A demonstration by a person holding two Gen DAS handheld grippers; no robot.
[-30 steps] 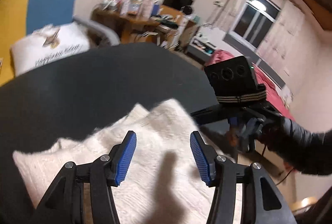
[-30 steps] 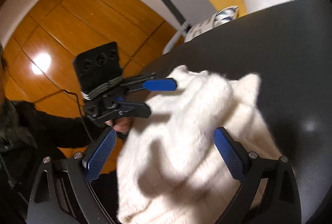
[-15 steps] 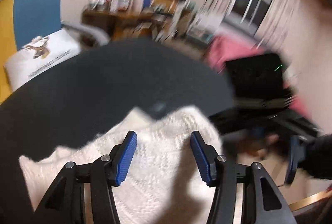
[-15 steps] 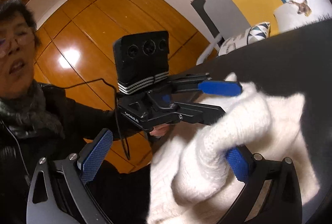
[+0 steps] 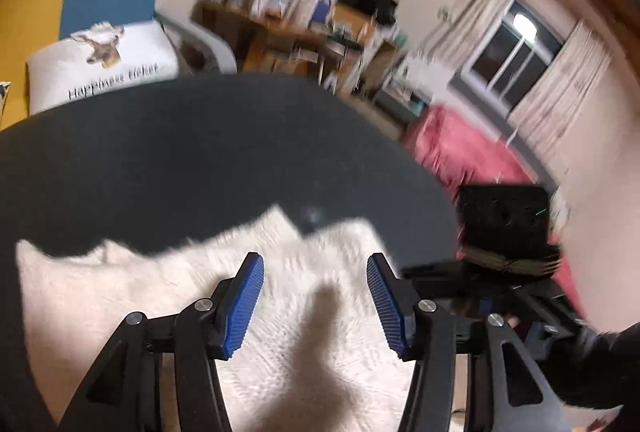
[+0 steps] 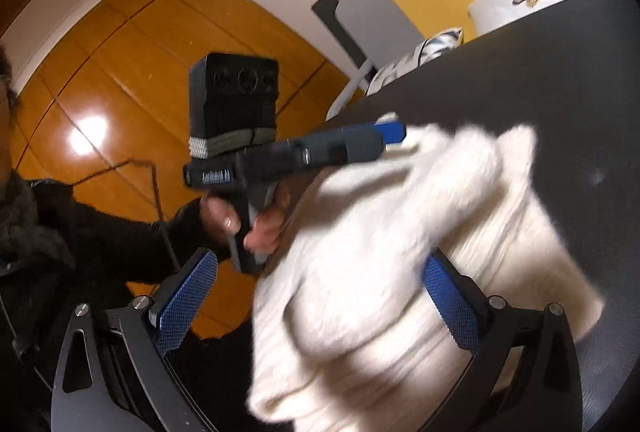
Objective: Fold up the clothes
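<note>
We see bare dark round tabletop (image 5: 168,160) beyond the fluffy white knitted sweater (image 5: 304,332), free to its far edge. The black handheld right gripper (image 5: 404,268) crowds the sweater's right side, the white deer-print cushion (image 5: 100,68) sits past the rim.

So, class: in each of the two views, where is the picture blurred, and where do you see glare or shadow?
Left wrist view: the far desk and curtains are smeared, and a dark shadow crosses the white sweater. Right wrist view: the sweater's edges and the left gripper blur; lamp glare shines on the wooden floor.
</note>
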